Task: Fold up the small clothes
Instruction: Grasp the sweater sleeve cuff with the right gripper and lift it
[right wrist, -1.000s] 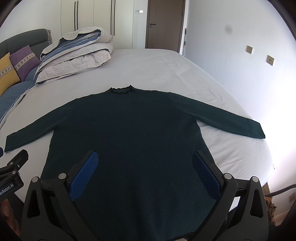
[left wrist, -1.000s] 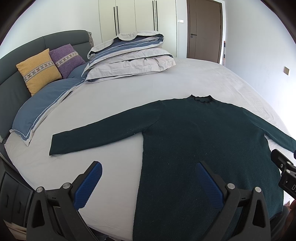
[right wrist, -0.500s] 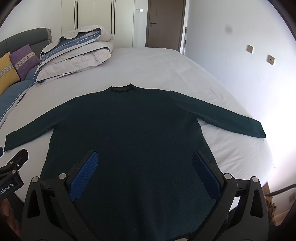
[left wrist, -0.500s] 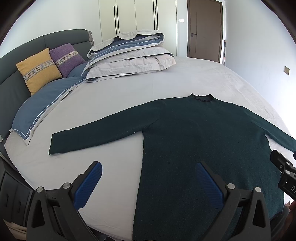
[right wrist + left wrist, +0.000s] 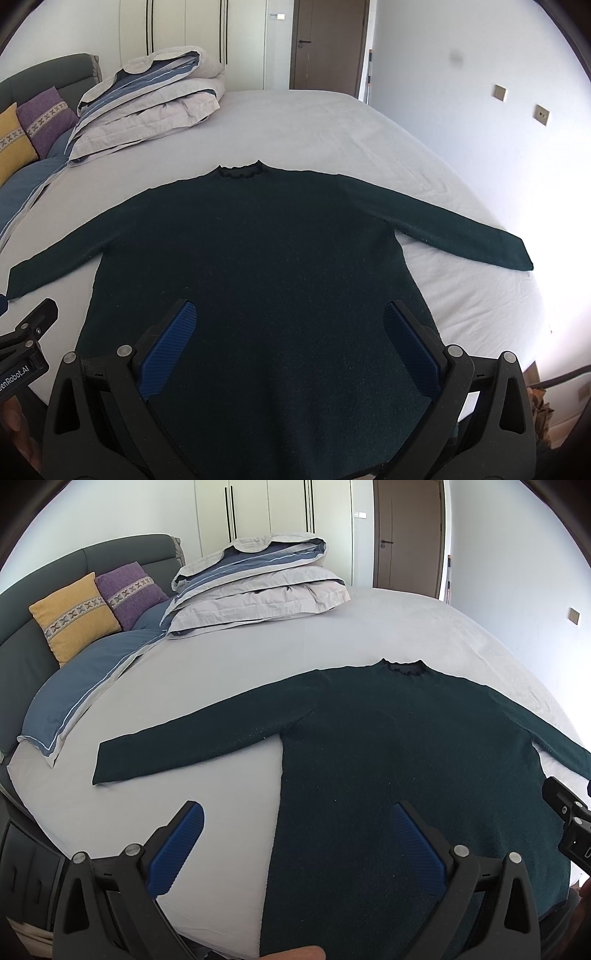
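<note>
My left gripper (image 5: 295, 843) and right gripper (image 5: 290, 338) gape wide — empty. The sweater (image 5: 266, 266) looks soft, floppy — I'd pinch the cuff (image 5: 517, 254) at three o'clock.

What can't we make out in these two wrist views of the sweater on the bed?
- Sweater hem: hidden in both views behind the open left gripper and right gripper.
- Its right cuff: cut off by the lens edge in the left view; visible in the right view.
- Sweater's underside and the bed beneath it: covered.
- Sheet at the far right: overexposed in the right view.
</note>
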`<state>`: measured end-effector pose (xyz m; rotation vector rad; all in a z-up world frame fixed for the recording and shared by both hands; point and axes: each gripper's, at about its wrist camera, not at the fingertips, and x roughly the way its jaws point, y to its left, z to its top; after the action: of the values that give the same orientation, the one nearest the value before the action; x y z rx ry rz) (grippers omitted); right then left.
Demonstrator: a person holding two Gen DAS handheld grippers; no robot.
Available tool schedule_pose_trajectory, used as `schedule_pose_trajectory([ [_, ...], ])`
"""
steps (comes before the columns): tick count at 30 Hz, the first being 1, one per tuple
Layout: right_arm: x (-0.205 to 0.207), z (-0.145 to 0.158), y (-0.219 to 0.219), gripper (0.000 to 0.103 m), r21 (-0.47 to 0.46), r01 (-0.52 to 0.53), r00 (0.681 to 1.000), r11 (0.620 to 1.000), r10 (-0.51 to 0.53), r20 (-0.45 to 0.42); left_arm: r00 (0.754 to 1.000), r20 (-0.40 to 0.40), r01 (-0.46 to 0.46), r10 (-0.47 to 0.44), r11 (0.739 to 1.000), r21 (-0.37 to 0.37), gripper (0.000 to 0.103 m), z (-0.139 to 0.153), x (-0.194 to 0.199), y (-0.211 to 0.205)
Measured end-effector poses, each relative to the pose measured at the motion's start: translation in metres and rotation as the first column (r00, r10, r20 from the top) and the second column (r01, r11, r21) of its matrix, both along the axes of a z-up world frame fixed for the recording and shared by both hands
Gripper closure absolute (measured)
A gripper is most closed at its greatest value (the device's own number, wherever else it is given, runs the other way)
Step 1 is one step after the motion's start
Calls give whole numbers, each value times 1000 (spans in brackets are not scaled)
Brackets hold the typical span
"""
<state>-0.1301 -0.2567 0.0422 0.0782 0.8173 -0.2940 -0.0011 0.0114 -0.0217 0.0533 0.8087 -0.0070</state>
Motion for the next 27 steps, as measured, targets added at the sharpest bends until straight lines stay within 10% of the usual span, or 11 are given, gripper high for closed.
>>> schedule_pose_trajectory([
  [11, 15, -8, -31, 0, 56, 21, 1000, 998, -21, -5, 999, -36, 0, 0, 1000, -14, 0, -14, 12, -7],
  [17, 17, -20, -157, 0, 239, 163, 981, 957, -183, 66, 998, -61, -22, 21, 999, -26, 0, -22, 25, -6],
  [21, -4, -51, -296, 4, 384, 384, 894, 840, -443, 75, 997, -66, -29, 25, 998, -54, 0, -27, 32, -7],
  [27, -66, -114, -463, 23, 686, 550, 658, 476, -753, -5, 985, -170, 9, -34, 990, -141, 0, -43, 54, -16],
])
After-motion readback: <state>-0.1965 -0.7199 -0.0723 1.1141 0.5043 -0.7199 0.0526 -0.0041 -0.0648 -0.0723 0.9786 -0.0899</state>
